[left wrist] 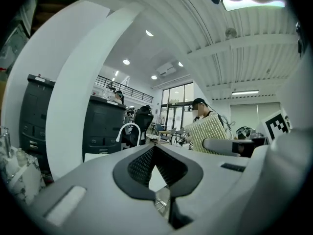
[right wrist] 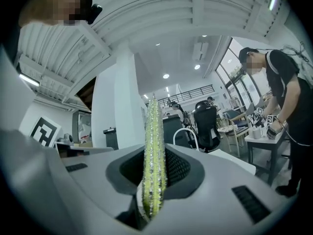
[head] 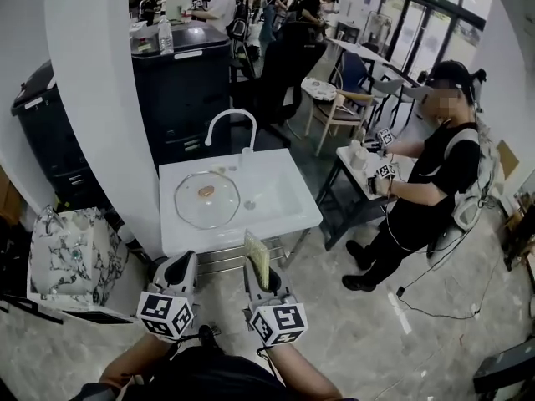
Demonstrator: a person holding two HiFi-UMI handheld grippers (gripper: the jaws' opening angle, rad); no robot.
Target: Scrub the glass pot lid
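White pillar [head: 100, 98] fills the upper left. Behind it stand two black office machines, one [head: 180, 90] at the centre and one [head: 50, 132] further left. The centre one has a pale label strip on its top edge, print too small to read, and a clear bottle [head: 165, 36] on top.

White sink unit [head: 284, 215] stands directly ahead, with a curved white faucet [head: 230, 124] at its back edge. A person in black [head: 435, 174] stands to the right, bent over a small white table [head: 355, 161]. A wooden chair [head: 343, 107] is beyond that. A marble-patterned bag [head: 71, 257] sits on the floor left of the sink.

Glass pot lid [head: 192, 207] lies flat on the left part of the sink top, left of the drain hole [head: 249, 205]. A small orange-brown piece [head: 206, 192] is at its centre. Basin or flat board under it: cannot tell. Nothing lies between lid and grippers but the sink's front edge. Both grippers hang short of the sink, apart from the lid.

Left gripper [left wrist: 154, 150]: jaw pads meet at the tips, nothing between them. Right gripper [head: 259, 270]: jaws clamped on a yellow-green scrub sponge [right wrist: 154, 155], which stands upright on edge and pokes up past the jaw tips.

Each gripper's cube carries black-and-white square markers and no readable words.
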